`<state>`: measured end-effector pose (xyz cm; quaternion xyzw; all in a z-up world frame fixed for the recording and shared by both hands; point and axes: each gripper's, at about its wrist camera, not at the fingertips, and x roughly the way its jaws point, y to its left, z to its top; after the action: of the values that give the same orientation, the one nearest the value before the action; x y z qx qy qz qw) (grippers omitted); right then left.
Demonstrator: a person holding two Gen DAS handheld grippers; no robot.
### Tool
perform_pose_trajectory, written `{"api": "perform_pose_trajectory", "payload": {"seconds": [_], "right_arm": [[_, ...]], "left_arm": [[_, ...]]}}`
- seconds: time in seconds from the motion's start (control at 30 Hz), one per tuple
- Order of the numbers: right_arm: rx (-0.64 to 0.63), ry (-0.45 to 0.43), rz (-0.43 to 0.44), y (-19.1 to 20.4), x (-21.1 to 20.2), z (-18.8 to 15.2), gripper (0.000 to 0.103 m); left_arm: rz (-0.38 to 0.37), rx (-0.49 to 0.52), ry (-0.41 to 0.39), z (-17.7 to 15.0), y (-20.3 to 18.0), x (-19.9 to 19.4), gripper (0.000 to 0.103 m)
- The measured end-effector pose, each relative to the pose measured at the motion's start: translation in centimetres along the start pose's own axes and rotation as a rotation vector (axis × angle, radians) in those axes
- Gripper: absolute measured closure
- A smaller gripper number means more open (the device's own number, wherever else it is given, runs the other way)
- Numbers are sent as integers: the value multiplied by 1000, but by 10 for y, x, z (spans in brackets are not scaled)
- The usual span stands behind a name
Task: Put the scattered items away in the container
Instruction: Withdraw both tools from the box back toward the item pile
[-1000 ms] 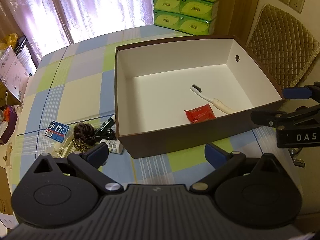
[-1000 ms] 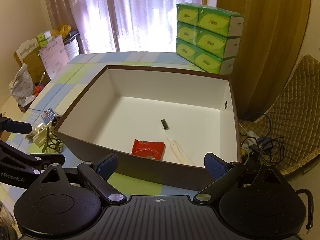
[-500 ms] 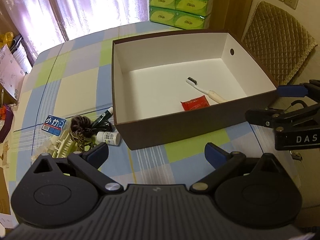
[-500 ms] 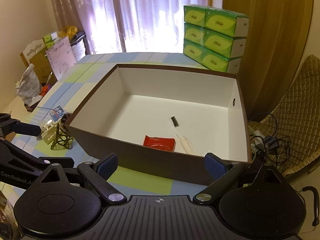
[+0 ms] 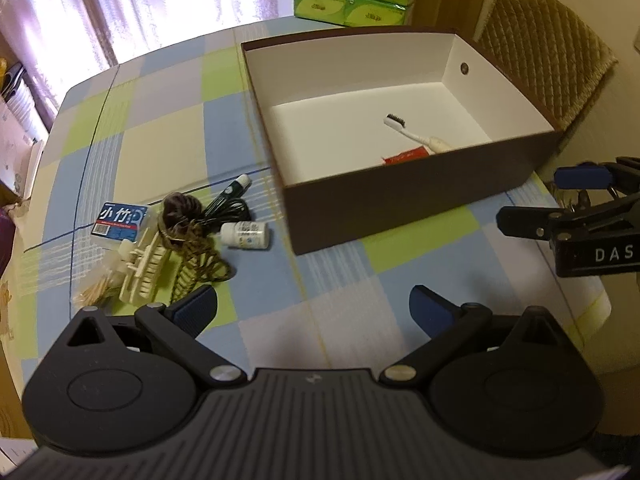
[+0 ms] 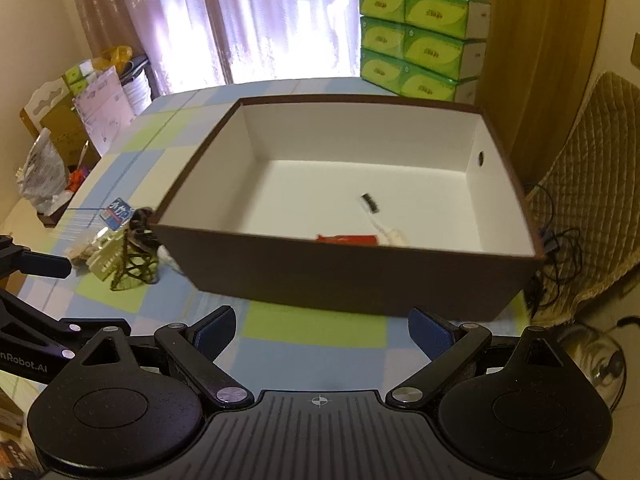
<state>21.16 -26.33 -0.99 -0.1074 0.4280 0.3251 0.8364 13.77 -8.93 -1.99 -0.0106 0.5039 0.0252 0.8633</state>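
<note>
Both grippers have pulled back from the box [image 5: 400, 208], fingers spread and empty; the left gripper [image 5: 312, 310] now faces the pile [image 5: 176, 240] left on the bench [image 5: 340, 280]. Toothbrush [image 5: 412, 132] and red packet [image 5: 404, 157] lie inside the box, so the pile likely comes next.

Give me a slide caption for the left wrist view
Open left gripper hovers over the checked tablecloth near scattered items, brown box holding a toothbrush beyond.

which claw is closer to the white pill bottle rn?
Left. The left claw hovers just short of the white pill bottle; the right claw sits further off, facing the box.
</note>
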Motion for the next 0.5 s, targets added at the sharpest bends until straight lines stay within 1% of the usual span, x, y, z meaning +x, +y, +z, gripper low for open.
{"api": "perform_pose_trajectory", "payload": {"seconds": [0.17, 0.33, 0.5], "right_arm": [[16, 11, 54, 35, 5, -11, 5], [-8, 30, 61, 73, 19, -17, 5], [1, 30, 81, 101, 31, -22, 5]], "left_arm": [[-12, 22, -3, -18, 27, -8, 2], [6, 16, 11, -39, 62, -13, 2], [29, 1, 3, -55, 97, -17, 2]]}}
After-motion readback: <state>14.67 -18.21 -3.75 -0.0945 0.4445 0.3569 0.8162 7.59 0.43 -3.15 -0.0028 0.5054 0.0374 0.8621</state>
